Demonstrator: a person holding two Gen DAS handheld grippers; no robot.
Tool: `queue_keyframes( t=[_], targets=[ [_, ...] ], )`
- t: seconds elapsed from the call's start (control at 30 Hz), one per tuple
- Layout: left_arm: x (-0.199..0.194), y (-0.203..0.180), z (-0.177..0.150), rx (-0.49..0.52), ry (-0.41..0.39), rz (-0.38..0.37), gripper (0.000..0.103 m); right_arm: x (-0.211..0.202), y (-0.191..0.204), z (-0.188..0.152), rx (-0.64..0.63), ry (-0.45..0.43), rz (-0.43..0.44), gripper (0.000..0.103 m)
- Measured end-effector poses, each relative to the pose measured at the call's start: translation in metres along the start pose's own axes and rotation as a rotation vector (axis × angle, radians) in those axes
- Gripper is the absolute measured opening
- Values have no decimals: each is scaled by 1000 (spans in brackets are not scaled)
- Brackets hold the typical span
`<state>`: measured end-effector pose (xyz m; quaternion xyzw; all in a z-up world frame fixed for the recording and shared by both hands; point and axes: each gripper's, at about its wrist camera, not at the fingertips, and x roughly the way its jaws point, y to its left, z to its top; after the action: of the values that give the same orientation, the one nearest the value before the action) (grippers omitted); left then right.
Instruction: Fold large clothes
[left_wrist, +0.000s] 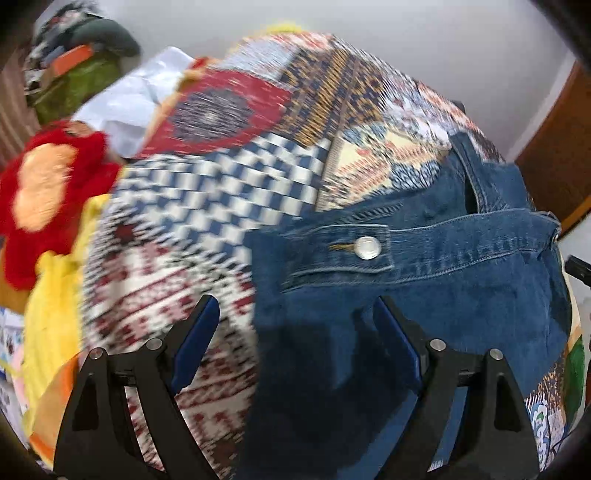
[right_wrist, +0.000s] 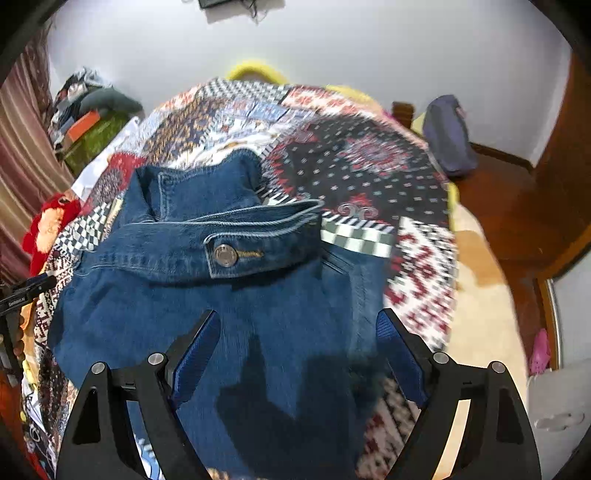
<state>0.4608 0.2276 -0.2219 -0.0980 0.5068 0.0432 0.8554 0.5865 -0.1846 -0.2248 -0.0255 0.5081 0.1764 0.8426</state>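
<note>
A blue denim jacket (left_wrist: 424, 295) lies on a patchwork bedspread (left_wrist: 207, 221), its buttoned cuff (left_wrist: 365, 247) folded across it. My left gripper (left_wrist: 295, 306) is open above the jacket's left edge, holding nothing. In the right wrist view the jacket (right_wrist: 221, 295) fills the middle, with the cuff and its metal button (right_wrist: 225, 255) across the top. My right gripper (right_wrist: 299, 321) is open above the jacket's lower part, holding nothing. The left gripper's body shows at the far left edge (right_wrist: 26, 291).
A red and orange plush toy (left_wrist: 48, 192) and yellow cloth (left_wrist: 51, 314) lie at the bed's left. A pile of clothes and boxes (right_wrist: 88, 118) sits at the far left corner. A dark blue bag (right_wrist: 447, 136) rests beyond the bed on the right, by a wooden door (right_wrist: 561, 166).
</note>
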Motion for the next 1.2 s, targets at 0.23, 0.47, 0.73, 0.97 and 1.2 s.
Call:
queue_keyframes(
  t=[0.23,0.47,0.73,0.97,1.2],
  targets=[
    [44,-15,18,-5,-3,19,89,63,15,26,-13,105,41,85],
    [55,-5,36,-57,-67,119,96,76,2,53,124,42,68,85],
    [15,-20,29,24,-100,185,96,31,23,43,40,-2,-38,85],
    [-56,-17,17,30,-177,150,96,-34,44,27,-9,-79,8,85],
    [-112,-2,-5,-63,-235,66,96,-85,79,9,-60,-151,59,86]
  ],
)
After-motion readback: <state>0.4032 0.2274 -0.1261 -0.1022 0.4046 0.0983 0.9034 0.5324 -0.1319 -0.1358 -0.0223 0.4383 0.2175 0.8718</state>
